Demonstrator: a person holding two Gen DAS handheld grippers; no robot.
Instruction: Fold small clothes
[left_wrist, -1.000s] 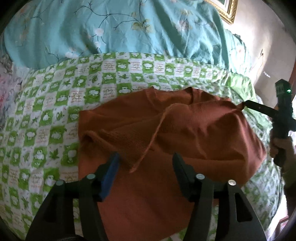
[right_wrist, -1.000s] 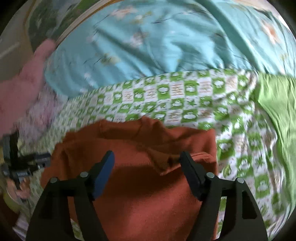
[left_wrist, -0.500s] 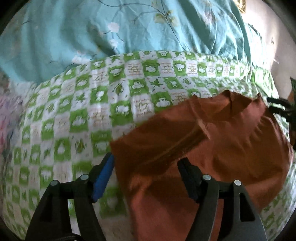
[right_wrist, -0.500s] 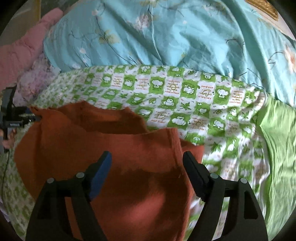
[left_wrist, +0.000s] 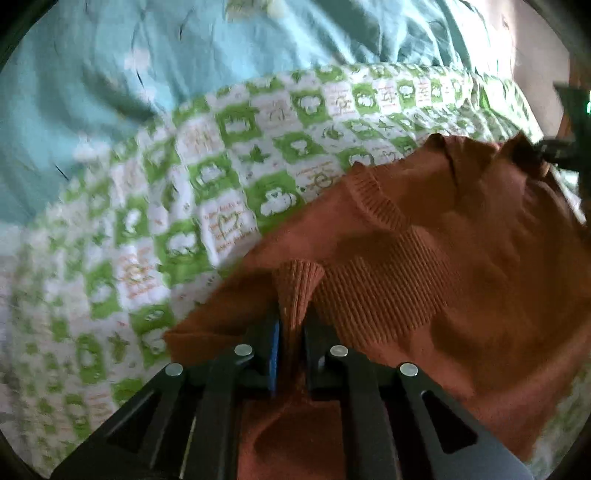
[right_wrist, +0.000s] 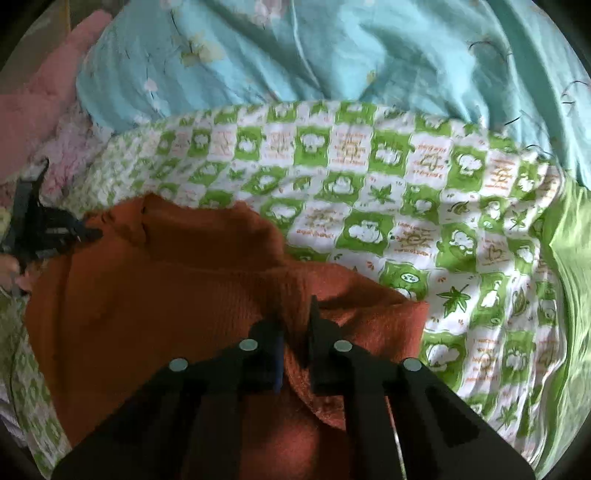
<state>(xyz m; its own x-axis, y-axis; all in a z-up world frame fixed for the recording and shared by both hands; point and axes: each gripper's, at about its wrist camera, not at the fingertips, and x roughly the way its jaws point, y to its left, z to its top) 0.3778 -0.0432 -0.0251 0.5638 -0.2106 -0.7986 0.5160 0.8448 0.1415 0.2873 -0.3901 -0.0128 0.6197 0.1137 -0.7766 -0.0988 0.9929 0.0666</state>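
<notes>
Left wrist view
- Left gripper (left_wrist: 291, 325): pinching a ribbed fold of the rust-orange knit sweater (left_wrist: 461, 266), fingers pressed together on the cloth, blue pad showing on the left finger.
- Sweater: lying on the green-and-white checked sheet (left_wrist: 229, 177), bunching up between the fingers, filling the lower right of the view, ribbed neckline curving across the middle.
- Right gripper (left_wrist: 543, 149): showing at the far right edge, gripping the sweater's far corner.
- Background: pale blue floral duvet (left_wrist: 110, 66) lying beyond the checked sheet.

Right wrist view
- Right gripper (right_wrist: 295, 332): fingers pressed together, clamping a ridge of the sweater (right_wrist: 147, 295) near its right edge.
- Sweater: spreading left and down from the fingers over the checked sheet (right_wrist: 369, 166), right edge lying on the sheet.
- Left gripper (right_wrist: 90, 233): reaching in from the left edge, nipping the sweater's opposite corner, a hand (right_wrist: 9, 271) partly showing behind it.
- Surroundings: blue floral duvet (right_wrist: 332, 48) lying above, plain lime-green cloth (right_wrist: 569, 258) running along the right, pink fabric (right_wrist: 37, 92) sitting at upper left.
</notes>
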